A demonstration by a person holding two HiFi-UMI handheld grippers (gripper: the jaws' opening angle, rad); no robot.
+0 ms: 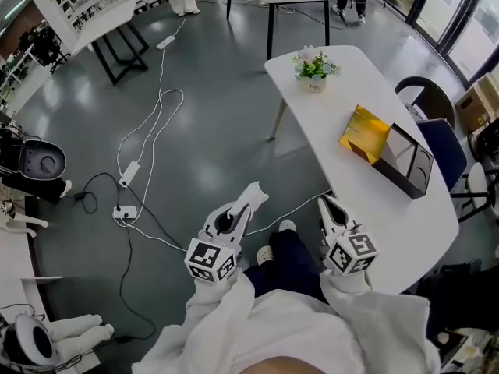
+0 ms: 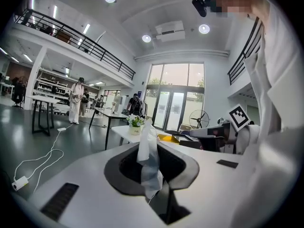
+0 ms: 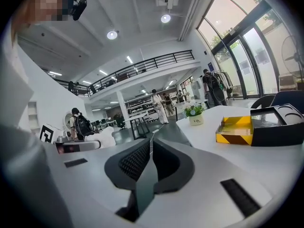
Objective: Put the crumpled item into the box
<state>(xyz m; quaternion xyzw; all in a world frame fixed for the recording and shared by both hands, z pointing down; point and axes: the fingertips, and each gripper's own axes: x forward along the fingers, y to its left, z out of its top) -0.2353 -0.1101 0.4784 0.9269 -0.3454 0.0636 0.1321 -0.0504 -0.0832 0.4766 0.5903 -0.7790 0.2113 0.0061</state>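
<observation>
**Head view.** The left hand-held gripper (image 1: 248,202) and the right hand-held gripper (image 1: 329,207) were held low in front of the person. The left was over the floor, and the right was at the near edge of the white counter (image 1: 351,100). The box (image 1: 405,162), black with a yellow flap, lay open on the counter, well apart from both. A flower pot (image 1: 314,68) stood at the far end.

**Left gripper view.** The jaws were almost together and pinched the crumpled item (image 2: 148,158), a soft white piece that stood up above them and hung down below.

**Right gripper view.** The 2 jaws met with nothing between them. The box lay ahead and to the right on the counter.

**Step in hand.** This appeared to be the carry: the item was gripped but not yet near the box. The next move would call for reaching the left hand-held gripper across the counter until it was over the box opening, then parting the jaws. A light item like this may cling to a pad.
</observation>
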